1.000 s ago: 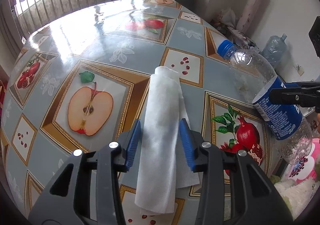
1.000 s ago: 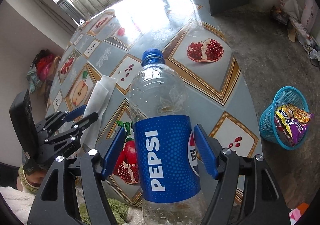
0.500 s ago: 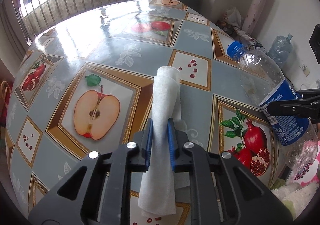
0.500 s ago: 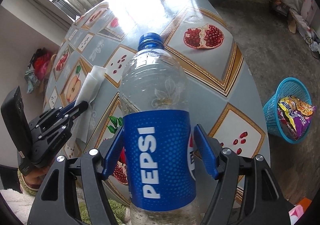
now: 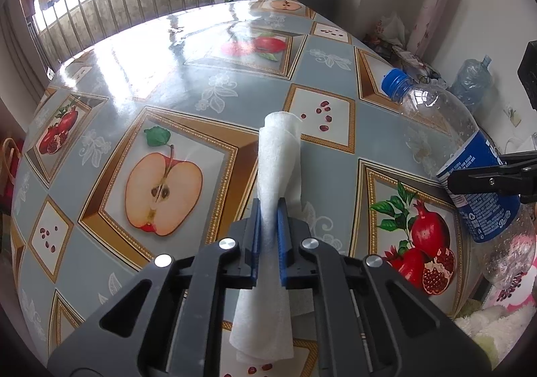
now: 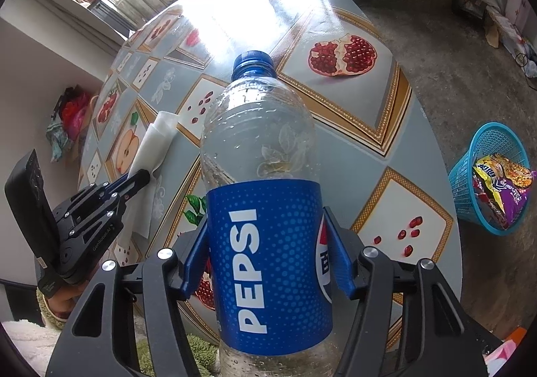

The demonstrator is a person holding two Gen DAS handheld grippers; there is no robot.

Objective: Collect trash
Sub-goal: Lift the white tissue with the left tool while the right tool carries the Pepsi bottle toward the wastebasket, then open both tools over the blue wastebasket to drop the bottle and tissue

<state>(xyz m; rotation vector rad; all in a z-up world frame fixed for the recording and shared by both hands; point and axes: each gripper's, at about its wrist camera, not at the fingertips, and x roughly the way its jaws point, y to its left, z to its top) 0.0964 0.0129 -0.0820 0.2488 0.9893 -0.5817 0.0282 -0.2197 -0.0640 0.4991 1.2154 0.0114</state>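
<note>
My left gripper [image 5: 268, 209] is closing, its blue pads pinching the white paper towel [image 5: 278, 155] that lies rolled on the table [image 5: 188, 75] beside the printed apple. My right gripper [image 6: 265, 243] is closing too, its pads against the blue label of the empty Pepsi bottle [image 6: 261, 155], which leans over the table's near edge. To the right on the concrete floor stands a blue basket [image 6: 466, 189] with snack wrappers [image 6: 503, 182] in it, well apart from the table. Nothing lies between my grippers.
</note>
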